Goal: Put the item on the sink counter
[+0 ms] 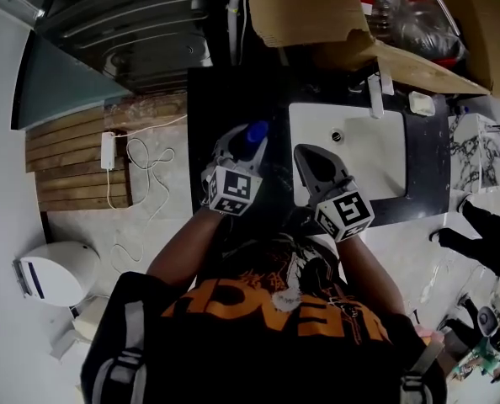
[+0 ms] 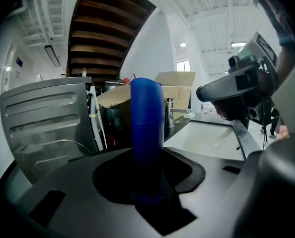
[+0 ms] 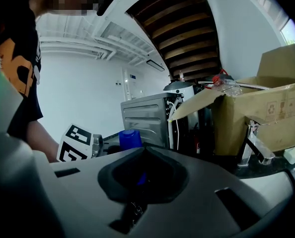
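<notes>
Blue bottle gripped in left gripper fingers over bare dark counter beside sink; right gripper fingers closed.

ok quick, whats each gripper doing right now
Left gripper: closed on the blue item, which stands between its jaws.
Right gripper: closed, jaws together with nothing between them.

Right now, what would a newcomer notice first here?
A bright blue bottle stands out, gripped in the left claw above the black counter. Beside it sits a white sink, with a big cardboard box beyond it.
</notes>
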Tool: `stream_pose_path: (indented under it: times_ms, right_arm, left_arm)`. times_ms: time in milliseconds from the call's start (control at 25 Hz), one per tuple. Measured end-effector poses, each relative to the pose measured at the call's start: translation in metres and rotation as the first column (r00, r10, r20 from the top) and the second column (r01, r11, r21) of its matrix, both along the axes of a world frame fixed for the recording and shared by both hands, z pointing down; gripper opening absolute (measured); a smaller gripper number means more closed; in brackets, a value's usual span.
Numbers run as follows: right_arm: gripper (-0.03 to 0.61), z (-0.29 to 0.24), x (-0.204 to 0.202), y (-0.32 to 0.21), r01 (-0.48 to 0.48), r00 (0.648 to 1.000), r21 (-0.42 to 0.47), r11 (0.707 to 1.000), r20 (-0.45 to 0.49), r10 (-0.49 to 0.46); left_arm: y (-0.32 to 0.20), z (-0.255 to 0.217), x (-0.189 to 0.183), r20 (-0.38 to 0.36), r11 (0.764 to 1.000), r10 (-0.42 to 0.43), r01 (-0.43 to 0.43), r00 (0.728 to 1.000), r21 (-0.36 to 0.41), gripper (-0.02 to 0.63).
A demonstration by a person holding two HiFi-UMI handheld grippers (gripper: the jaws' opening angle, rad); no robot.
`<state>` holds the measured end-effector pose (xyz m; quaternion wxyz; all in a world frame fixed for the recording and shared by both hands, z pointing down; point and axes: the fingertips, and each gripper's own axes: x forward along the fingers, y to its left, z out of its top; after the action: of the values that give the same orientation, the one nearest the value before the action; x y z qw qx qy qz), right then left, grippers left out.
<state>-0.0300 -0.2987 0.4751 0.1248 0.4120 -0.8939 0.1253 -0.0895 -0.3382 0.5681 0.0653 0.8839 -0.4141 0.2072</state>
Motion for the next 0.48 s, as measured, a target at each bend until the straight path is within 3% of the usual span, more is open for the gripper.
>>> stream_pose_path:
  times_ms: [320,480]
  right_arm:
    - [0.014,0.0017,-0.0093,0.0064,0.023,1.000,-0.007,1.000,0.001,-0.023]
    - [0.014,-0.0007,-0.0064,0.0077,0.019,1.000,-0.001,1.000,0.002,-0.019]
  left_arm:
    - [0.0021,-0.0015,-0.0026,-0.002,0.999,-0.003,0.003,1.000,0.049,0.184]
    - [-0.0003,-0.0038,-0.0076,-0.016,0.999,-0.011,0.012,1.000,0.050,0.244]
